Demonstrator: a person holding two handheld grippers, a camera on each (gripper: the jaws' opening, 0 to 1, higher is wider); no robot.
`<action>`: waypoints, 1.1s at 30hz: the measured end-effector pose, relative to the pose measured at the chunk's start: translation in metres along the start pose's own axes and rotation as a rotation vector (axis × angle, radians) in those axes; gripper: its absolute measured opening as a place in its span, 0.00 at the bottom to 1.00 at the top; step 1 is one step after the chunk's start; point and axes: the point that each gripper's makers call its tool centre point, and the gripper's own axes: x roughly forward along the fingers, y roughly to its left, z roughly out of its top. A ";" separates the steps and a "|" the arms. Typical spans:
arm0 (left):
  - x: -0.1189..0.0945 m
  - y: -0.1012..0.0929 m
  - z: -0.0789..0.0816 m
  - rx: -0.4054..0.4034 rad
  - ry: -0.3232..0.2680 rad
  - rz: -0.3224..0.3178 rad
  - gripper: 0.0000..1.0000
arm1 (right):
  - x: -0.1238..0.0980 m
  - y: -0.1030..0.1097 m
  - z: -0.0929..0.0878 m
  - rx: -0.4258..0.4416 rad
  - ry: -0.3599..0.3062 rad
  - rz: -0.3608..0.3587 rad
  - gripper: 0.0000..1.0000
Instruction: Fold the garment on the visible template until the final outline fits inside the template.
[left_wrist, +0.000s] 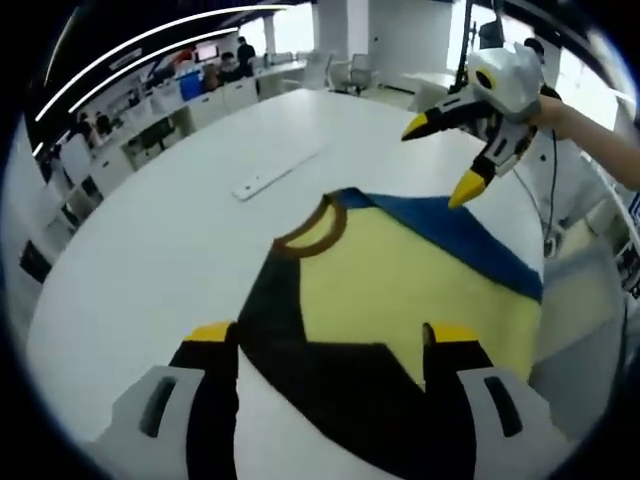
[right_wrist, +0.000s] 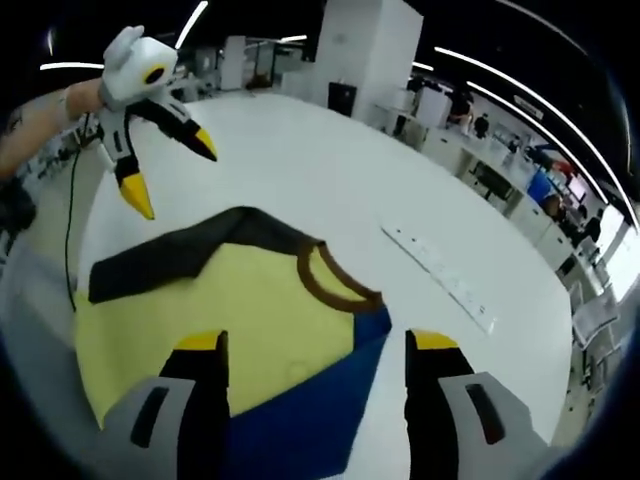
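Yellow garment with brown collar, black and blue sleeves, spread flat on white surface. Left gripper jaws wide over black sleeve; right gripper wide over blue sleeve, both empty. Open office behind. White strip near collar, nature unclear. Template not discernible.

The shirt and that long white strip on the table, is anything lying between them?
No. In the left gripper view, only bare white table lies between the shirt and the long white strip. The right gripper view shows the same bare gap.
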 end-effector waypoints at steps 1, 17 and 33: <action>-0.003 -0.002 0.001 0.003 -0.004 0.000 0.76 | -0.002 0.002 0.001 -0.003 -0.002 0.002 0.73; -0.033 -0.033 0.010 0.054 -0.023 -0.025 0.88 | -0.040 0.034 0.009 -0.035 -0.022 -0.008 0.89; -0.059 -0.056 0.000 0.099 -0.011 -0.009 1.00 | -0.074 0.062 0.013 -0.038 -0.059 -0.012 0.96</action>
